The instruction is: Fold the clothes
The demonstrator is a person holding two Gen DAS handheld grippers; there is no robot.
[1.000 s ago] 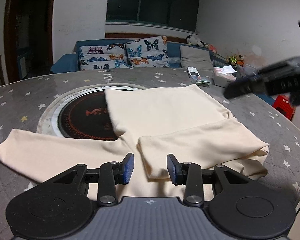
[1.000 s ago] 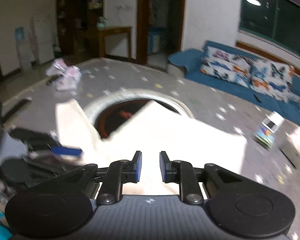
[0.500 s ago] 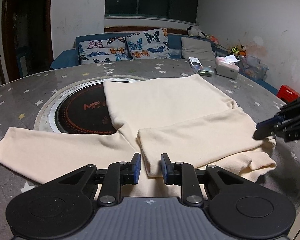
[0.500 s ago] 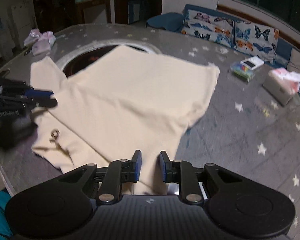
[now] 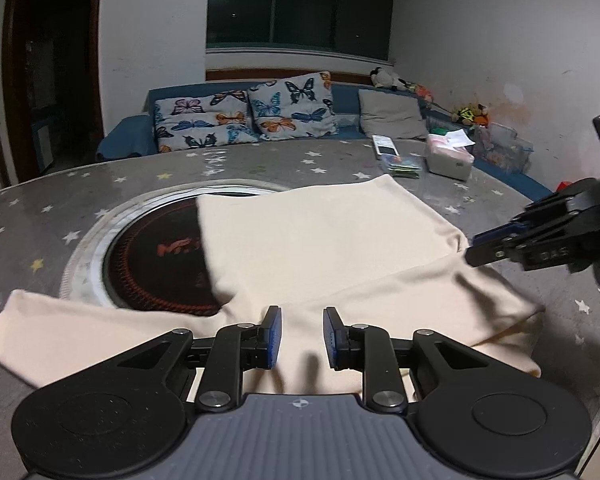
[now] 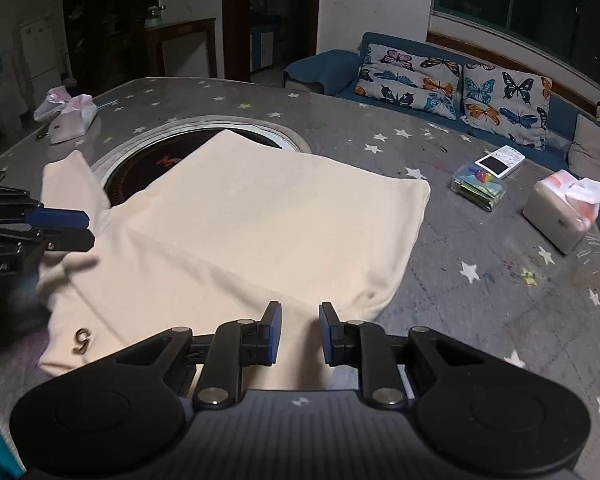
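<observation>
Both my jaws stand narrowly parted, holding nothing, over the cream top (image 6: 260,232); I'd grip its near hem squarely.

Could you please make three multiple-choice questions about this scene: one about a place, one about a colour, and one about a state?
1. Where does the tissue pack stand?
A. on the garment
B. on the table, apart from the garment
C. on the sofa

2. What colour is the garment?
A. cream
B. dark blue
C. red

3. In what state is the left gripper?
A. shut on the garment
B. open, holding nothing
C. shut on the tissue pack

Answers:
1 B: bare star-patterned table lies between the pack and the garment.
2 A: the cloth is pale cream in both views.
3 B: a clear gap shows between its blue pads, with nothing pinched.
</observation>
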